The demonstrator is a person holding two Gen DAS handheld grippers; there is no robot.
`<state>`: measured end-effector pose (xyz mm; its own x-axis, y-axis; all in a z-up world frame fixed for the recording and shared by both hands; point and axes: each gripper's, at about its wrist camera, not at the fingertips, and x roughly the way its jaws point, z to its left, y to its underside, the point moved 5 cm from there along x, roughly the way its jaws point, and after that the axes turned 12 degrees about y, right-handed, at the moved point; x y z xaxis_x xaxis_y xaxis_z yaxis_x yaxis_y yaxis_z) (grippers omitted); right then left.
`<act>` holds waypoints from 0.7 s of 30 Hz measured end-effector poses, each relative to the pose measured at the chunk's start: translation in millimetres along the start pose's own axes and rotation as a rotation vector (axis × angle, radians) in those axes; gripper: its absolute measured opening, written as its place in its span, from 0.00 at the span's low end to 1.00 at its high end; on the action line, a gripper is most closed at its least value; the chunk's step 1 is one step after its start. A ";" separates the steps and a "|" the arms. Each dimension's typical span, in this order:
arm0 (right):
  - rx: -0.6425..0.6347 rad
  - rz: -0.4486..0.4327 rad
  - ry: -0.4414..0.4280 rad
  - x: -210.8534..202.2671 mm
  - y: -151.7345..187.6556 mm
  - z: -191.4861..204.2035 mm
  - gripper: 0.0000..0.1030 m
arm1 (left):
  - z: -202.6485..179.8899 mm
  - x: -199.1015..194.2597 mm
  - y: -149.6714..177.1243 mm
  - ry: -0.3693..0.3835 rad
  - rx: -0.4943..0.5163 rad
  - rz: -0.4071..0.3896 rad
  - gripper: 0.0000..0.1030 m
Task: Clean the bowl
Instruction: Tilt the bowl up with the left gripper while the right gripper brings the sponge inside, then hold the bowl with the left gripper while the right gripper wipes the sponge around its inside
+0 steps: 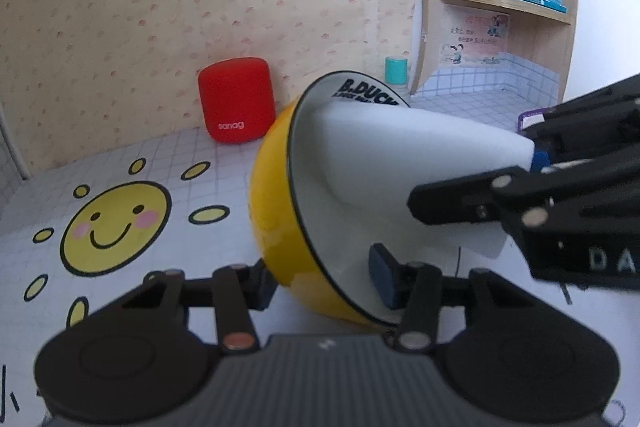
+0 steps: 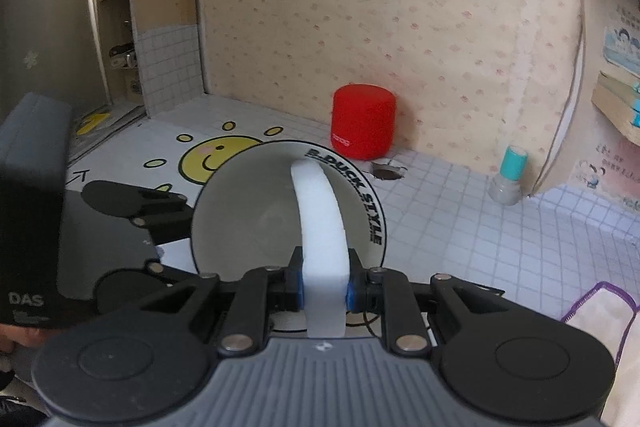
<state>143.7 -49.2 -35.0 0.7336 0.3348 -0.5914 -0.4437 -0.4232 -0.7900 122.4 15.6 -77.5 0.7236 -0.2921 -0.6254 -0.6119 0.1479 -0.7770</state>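
1. Left gripper [image 1: 326,281] clamps the bowl [image 1: 280,195] wall at 6 o'clock, bowl tipped on the table [image 1: 192,163].
2. Right gripper [image 2: 323,289] clenches the sponge [image 2: 320,219], inside the bowl.
3. Wipe steady circles; keep the rim pinned.

My left wrist camera looks down along its fingers, close at the side of the yellow bowl [image 1: 280,211]. My right one looks straight into the bowl's mouth. Both share the bowl and, beyond it, the red speaker [image 1: 237,99].

The left hand-held gripper [image 1: 324,279] clamps the tilted yellow bowl's [image 1: 276,203] rim while a white sponge [image 1: 404,163] presses inside.
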 end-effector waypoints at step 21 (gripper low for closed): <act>-0.083 -0.006 -0.015 -6.5 -8.8 12.9 0.17 | 5.6 -6.9 2.6 0.039 -0.020 -0.013 0.44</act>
<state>136.2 -36.8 -26.3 0.7280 0.3498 -0.5896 -0.3947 -0.4893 -0.7776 117.7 23.3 -75.6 0.7184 -0.3310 -0.6119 -0.6094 0.1246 -0.7830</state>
